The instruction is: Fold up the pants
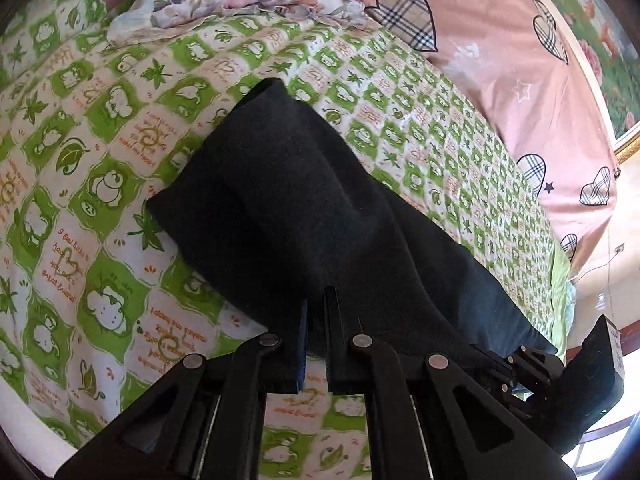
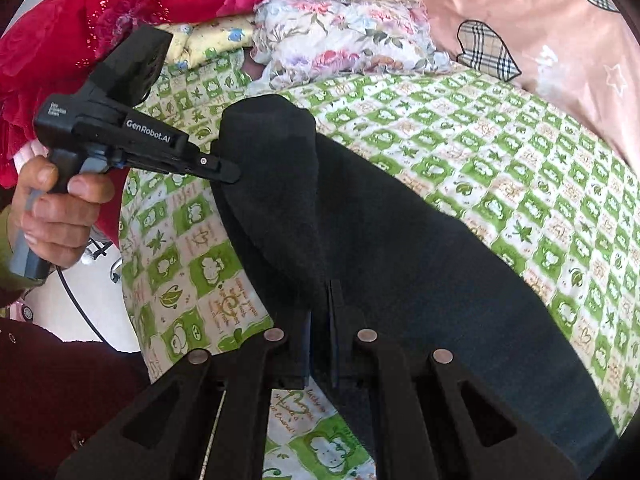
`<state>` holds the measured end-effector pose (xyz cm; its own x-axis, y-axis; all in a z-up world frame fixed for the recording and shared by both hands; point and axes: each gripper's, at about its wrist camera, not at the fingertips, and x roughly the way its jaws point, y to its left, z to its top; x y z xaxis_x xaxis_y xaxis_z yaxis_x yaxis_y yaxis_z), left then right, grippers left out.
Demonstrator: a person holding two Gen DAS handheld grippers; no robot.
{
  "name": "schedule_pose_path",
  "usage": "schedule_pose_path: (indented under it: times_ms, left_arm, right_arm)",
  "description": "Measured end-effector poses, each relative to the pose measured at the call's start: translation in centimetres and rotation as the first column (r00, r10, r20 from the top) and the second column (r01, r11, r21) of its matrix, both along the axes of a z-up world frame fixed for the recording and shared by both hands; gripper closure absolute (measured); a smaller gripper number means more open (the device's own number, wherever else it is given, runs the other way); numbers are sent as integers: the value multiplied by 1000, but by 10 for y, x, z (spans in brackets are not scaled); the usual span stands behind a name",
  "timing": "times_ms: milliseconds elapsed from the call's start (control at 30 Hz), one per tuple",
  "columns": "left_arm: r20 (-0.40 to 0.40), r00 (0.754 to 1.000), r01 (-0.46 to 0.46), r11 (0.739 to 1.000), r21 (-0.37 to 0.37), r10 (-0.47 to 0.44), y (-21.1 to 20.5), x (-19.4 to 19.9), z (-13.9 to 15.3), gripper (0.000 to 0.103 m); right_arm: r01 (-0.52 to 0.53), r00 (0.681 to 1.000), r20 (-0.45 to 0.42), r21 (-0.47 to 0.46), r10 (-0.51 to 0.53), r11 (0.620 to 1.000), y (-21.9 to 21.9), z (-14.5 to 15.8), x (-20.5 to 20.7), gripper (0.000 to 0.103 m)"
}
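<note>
Black fleece of the pants (image 1: 280, 200) is pinched between the closed jaws of the left gripper (image 1: 316, 300), and the right gripper (image 2: 320, 292) is likewise clamped on the same dark cloth, though the fabric swallows both sets of fingertips so the exact bite is hard to make out. Outward, the pants sprawl across the green-checked bedsheet (image 1: 100, 160), their far end cut off behind the grippers; a hand (image 2: 52, 216) holding the left tool shows in the right view, its arm cropped by the fisheye rim
</note>
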<state>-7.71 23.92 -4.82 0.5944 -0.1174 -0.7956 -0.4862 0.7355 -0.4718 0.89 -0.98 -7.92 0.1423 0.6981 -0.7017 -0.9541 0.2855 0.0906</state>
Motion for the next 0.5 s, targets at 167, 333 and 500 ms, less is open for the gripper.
schedule_pose_path:
  times_ms: [167,333,500]
  left_arm:
    - [7,1000,2,1000,-1,-2,6,-6,-4,97]
    - [1,1000,0,1000,-4,0,10,-15,-5,96]
    - [-28,998,-51,997,57,53,19,-29,5,78]
  right_arm:
    - [-5,1000,-9,-28,5,1000,5,-5,-7,92]
    - [-4,999,-33,-32,3,999,4,-6,-6,87]
    - [-37,989,-137,67,46,997,-8,6,-3,53]
